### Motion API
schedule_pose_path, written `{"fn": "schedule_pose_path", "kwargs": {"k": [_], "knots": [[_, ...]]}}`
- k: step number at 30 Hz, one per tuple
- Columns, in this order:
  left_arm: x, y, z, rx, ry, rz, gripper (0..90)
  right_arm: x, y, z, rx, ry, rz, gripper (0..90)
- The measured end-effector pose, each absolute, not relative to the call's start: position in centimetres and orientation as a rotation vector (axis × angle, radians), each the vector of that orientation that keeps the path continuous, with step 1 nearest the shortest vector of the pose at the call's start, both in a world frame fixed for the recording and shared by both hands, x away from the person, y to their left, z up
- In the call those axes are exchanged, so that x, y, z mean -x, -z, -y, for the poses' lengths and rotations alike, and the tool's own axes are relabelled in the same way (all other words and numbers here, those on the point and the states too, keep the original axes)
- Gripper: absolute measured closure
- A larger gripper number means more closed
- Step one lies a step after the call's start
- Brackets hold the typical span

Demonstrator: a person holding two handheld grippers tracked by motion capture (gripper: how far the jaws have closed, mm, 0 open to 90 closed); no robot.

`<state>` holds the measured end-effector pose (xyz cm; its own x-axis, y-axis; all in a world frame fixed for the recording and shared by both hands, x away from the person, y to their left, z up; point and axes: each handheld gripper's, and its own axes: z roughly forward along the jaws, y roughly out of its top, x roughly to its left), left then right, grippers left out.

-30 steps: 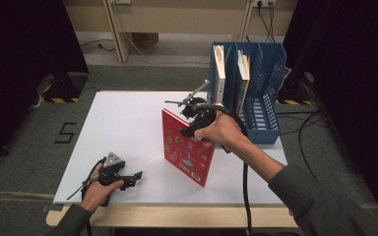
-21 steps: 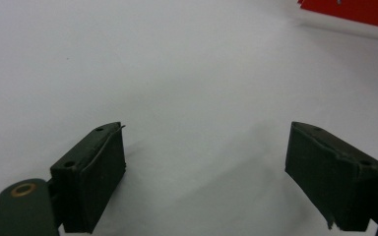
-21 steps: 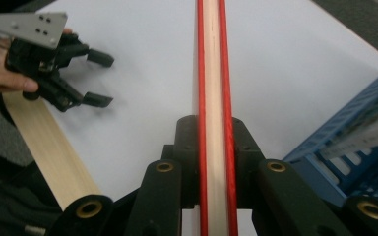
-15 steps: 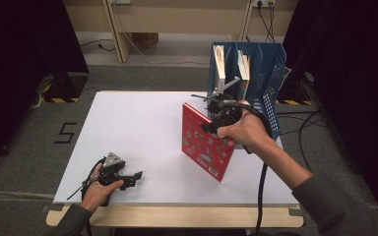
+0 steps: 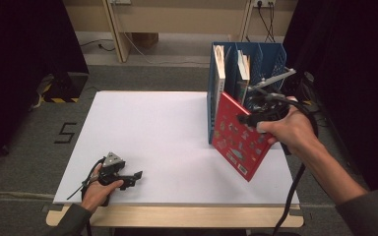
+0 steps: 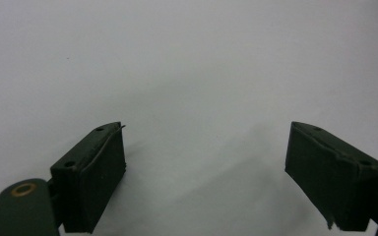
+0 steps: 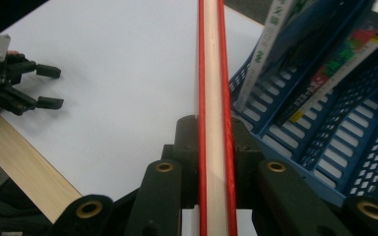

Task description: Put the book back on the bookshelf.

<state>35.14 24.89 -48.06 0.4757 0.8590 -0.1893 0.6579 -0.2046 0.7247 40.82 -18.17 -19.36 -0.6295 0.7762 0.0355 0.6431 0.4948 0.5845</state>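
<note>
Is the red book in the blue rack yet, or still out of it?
Out. The red book hangs tilted in the right gripper, in front of the blue rack, its lower corner above the table.

My overhead camera looks forward and down over the white table. My left gripper camera sits close above its surface; my right one also faces the blue rack.

Parted jaws over white table

Lab: black curtains, marked floor
</note>
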Motion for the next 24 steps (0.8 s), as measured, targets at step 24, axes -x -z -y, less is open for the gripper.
{"fn": "schedule_pose_path", "kwargs": {"k": [24], "knots": [[-35.2, 48.1, -24.9, -1.935, -0.321, -1.265, 14.6, -41.6, 15.5, 25.0, -1.350, -0.842, -2.289, 79.0]]}}
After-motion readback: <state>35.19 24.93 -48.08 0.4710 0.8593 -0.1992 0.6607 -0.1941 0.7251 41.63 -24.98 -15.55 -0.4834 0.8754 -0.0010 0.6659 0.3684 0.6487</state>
